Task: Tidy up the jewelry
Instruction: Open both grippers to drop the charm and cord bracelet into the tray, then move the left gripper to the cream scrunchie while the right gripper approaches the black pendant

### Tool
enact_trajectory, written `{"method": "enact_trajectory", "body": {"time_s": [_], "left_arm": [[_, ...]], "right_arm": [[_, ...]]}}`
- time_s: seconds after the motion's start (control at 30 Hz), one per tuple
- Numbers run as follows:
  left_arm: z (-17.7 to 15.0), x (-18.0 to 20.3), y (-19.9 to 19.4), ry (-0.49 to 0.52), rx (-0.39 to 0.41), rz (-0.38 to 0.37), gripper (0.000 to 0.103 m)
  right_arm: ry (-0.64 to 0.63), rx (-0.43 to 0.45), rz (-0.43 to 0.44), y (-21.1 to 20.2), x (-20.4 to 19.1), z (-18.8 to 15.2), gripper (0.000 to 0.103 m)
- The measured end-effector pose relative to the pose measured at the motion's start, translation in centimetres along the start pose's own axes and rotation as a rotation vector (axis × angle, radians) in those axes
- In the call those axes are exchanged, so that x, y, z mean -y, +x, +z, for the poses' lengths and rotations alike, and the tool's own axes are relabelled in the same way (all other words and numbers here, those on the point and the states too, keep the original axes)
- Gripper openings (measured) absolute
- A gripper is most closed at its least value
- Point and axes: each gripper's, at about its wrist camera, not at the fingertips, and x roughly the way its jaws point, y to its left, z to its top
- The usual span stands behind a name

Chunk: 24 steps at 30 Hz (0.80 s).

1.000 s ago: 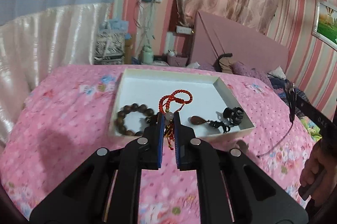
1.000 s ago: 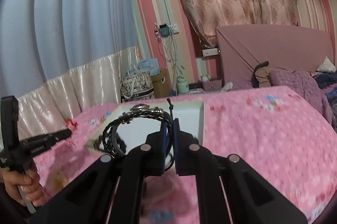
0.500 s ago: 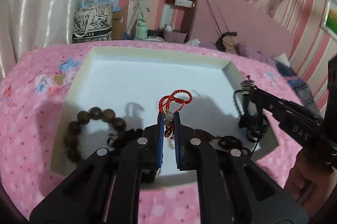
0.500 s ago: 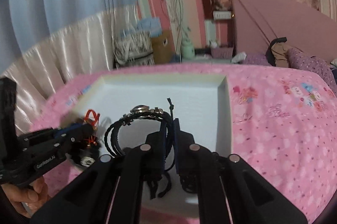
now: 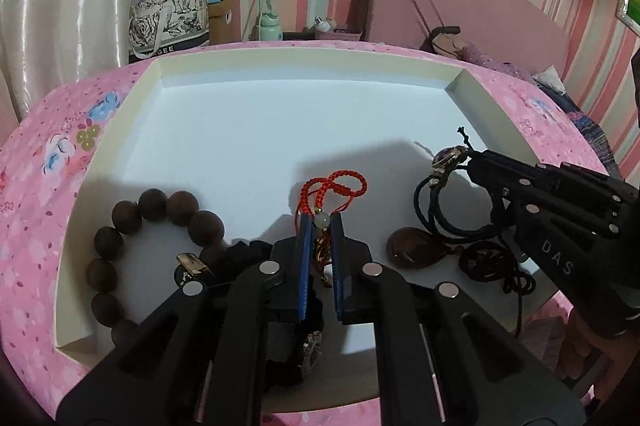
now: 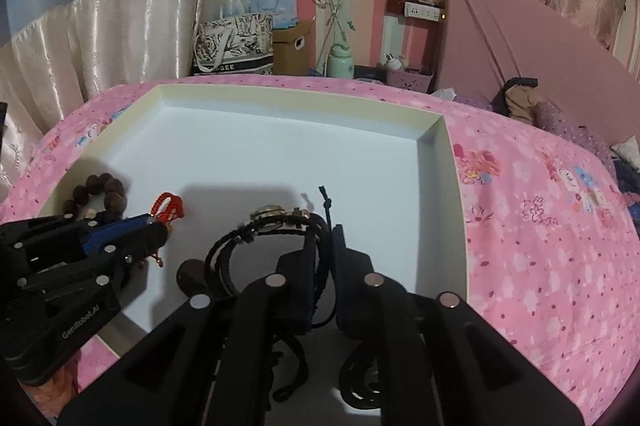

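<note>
Left wrist view first: we hold the left gripper (image 5: 320, 222) clamped on a red cord bracelet (image 5: 332, 185), its pale bead pinched between the blue pads while the red loops stick up past the fingertips, low over the floor of the white tray (image 5: 280, 121). Just left of our fingers lies a brown bead bracelet (image 5: 132, 238) on the tray floor, with a dark fabric piece (image 5: 244, 254) beside it. To the right sits a brown oval pendant (image 5: 416, 248), and over it our right gripper (image 5: 476, 161) comes in from the side.

From the right wrist camera, that right gripper (image 6: 324, 246) grips a black cord bracelet (image 6: 256, 242), the cord caught between its nearly closed fingers and the loops with their metal charm hanging to the left. Beyond lies bare tray floor, then the tray's far wall. The tray rests on a pink floral bedspread (image 6: 540, 226). Farthest off stand a printed tote bag (image 6: 234, 43) and a green bottle (image 6: 340, 61) by the striped wall.
</note>
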Motion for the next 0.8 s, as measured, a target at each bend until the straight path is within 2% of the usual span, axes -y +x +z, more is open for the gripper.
{"method": "enact_trajectory", "body": {"time_s": [0.23, 0.3, 0.37, 0.4, 0.47, 0.53, 0.6, 0.8], "left_arm": [[0.2, 0.1, -0.3, -0.007, 0.005, 0.002, 0.008], [0.2, -0.3, -0.5, -0.02, 0.012, 0.002, 0.016], [0.1, -0.6, -0.6, -0.033, 0.018, -0.009, 0.018], [0.2, -0.6, -0.5, -0.032, 0.016, -0.008, 0.019], [0.2, -0.4, -0.5, -0.025, 0.018, -0.004, 0.021], [0.2, -0.5, -0.7, -0.022, 0.021, -0.005, 0.022], [0.2, -0.6, -1.0, -0.035, 0.038, -0.004, 0.023], [1.5, -0.4, -5.8, -0.048, 0.166, -0.011, 0.025]], "right_arm": [[0.035, 0.021, 0.021, -0.1, 0.7, 0.1, 0.01], [0.044, 0.021, 0.031, -0.2, 0.9, 0.1, 0.011], [0.05, 0.023, 0.038, -0.2, 0.9, 0.2, 0.012], [0.051, 0.026, 0.042, -0.3, 1.0, 0.2, 0.021], [0.054, 0.037, 0.045, -0.5, 1.1, 0.2, 0.027], [0.072, 0.062, 0.067, -1.1, 1.4, 0.4, 0.027], [0.101, 0.12, 0.047, -2.5, 2.0, 0.7, 0.028], [0.172, 0.264, 0.026, -9.0, 4.5, 1.6, 0.028]]}}
